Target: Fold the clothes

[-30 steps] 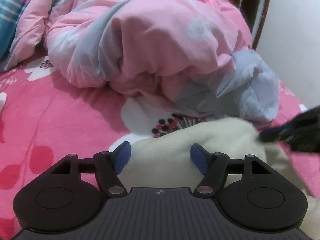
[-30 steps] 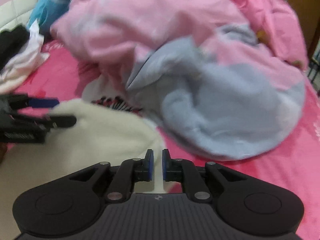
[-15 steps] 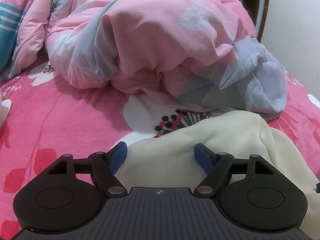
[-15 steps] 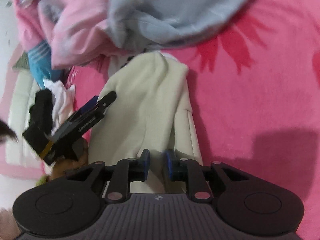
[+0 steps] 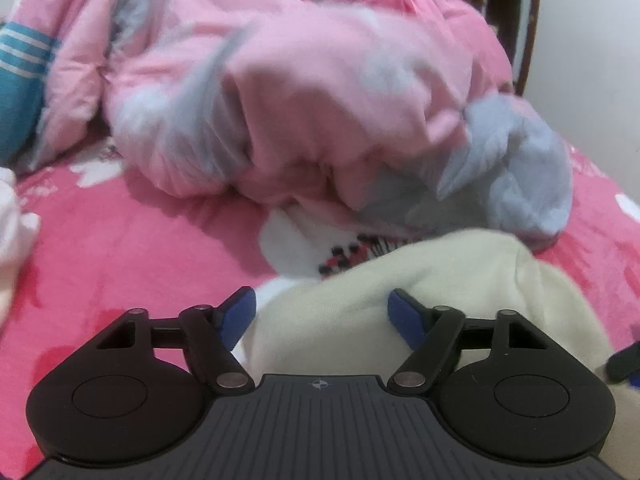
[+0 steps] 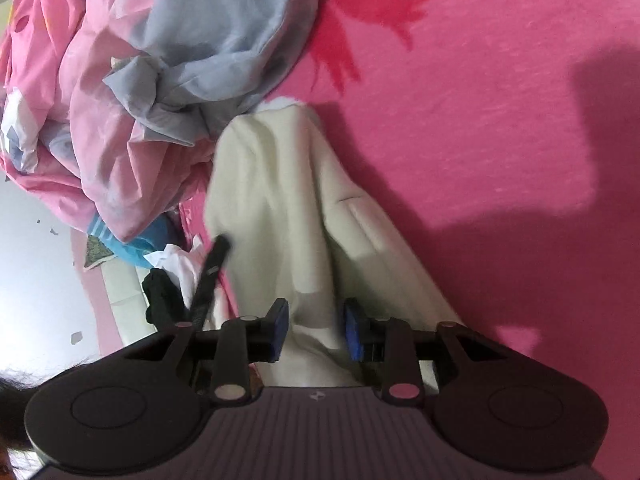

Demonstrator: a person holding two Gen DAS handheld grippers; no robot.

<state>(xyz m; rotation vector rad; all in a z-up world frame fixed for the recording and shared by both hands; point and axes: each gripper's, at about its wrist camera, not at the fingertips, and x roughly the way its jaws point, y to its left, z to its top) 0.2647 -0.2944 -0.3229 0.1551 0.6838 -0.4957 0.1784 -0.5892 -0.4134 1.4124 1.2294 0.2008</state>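
On the pink bed (image 6: 500, 92), just below the heaped pink-and-grey quilt (image 6: 132, 92), lies the cream garment (image 6: 280, 208), partly folded lengthways. Left hand-held gripper (image 5: 322, 314) hangs over its near edge, jaws apart, gripping nothing. Right hand-held gripper (image 6: 316, 330) is opening, cloth between its pads but apparently loose. I'd judge a fold just laid; next calls for taking a fresh edge to fold crosswise.

Soft indoor light, with motion blur smearing both fisheye views

Hard dark shadows are falling on the pink bedsheet (image 6: 500, 92) right of the cream garment (image 6: 280, 200); the pink quilt (image 5: 320, 92) behind it is blurring, and the picture corners are darkening and bending.
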